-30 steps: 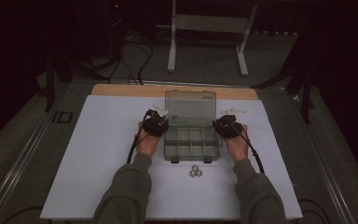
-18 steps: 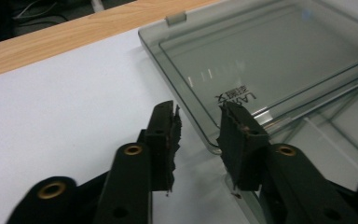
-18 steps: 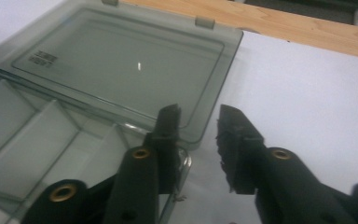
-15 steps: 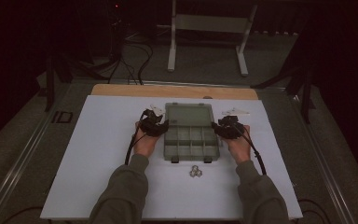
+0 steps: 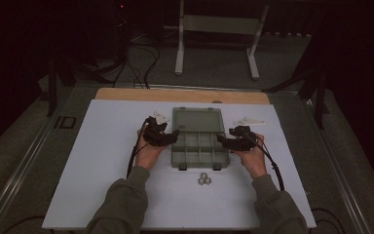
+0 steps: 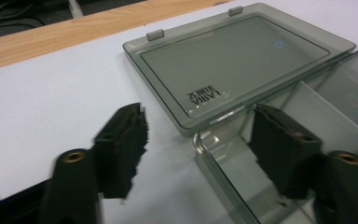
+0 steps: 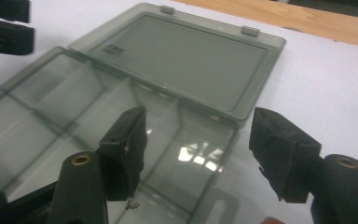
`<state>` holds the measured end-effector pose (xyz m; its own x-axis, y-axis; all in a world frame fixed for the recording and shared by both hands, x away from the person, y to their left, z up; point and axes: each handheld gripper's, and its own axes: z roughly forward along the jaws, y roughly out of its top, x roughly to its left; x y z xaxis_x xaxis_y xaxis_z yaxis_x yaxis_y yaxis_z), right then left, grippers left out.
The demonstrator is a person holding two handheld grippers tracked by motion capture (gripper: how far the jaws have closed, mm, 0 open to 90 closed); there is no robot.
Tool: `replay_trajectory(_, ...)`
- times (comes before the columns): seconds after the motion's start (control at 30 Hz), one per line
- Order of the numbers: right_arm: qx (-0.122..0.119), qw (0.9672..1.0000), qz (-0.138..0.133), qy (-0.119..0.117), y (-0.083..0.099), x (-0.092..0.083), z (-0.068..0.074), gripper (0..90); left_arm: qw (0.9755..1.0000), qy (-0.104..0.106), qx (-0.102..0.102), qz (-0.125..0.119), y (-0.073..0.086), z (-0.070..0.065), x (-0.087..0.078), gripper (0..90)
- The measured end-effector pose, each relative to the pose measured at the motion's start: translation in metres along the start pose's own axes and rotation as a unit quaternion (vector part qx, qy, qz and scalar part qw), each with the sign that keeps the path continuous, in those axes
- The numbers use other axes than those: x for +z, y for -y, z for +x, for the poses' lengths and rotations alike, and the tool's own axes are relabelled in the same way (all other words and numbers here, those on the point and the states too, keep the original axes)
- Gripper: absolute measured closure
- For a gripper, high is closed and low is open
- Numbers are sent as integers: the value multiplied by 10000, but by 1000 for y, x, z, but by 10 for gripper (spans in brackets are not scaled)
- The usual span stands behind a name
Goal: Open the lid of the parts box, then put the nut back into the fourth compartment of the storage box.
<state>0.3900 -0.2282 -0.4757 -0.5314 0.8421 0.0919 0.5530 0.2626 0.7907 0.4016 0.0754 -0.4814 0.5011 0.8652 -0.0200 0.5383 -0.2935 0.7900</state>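
Between your two grippers, the smoky plastic organizer box (image 5: 198,146) lies on the white desk (image 5: 102,161), its lid (image 5: 197,120) folded flat beyond them. Your left gripper (image 5: 174,137) and right gripper (image 5: 221,140) have just been opening; both stand wide, pads off the plastic, holding nothing, each straddling a side wall of the tray. Judged by its thin clear walls, the box looks light, stiff, slick and liable to skate. Take it by a side wall or the lid's edge. Three hex nuts (image 5: 204,179) wait nearer your sleeves.
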Motion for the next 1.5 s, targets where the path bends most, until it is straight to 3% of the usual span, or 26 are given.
replay_trajectory(0.17,-84,9999,-34,-114,2,-3,5,287,9997,237,-82,-74,0,1,-10,170)
replay_trajectory(0.5,-27,9995,-134,-283,13,-15,9,204,9985,369,34,-403,8,2,-47,129)
replay_trajectory(0.67,-40,9988,-214,-448,18,-22,13,176,9978,388,-23,-533,17,5,-71,33)
replay_trajectory(0.93,-131,9983,-243,-516,21,-30,21,148,9972,69,108,-733,37,10,-102,11)
replay_trajectory(0.97,-240,9984,-235,-460,22,-32,24,148,9970,121,69,-764,41,11,-105,9)
replay_trajectory(1.23,-371,9974,-303,-539,29,-40,36,164,9971,193,-91,-731,68,21,-118,10)
replay_trajectory(1.5,-505,9951,-331,-782,33,-50,51,223,9970,97,-26,-772,77,19,-135,10)
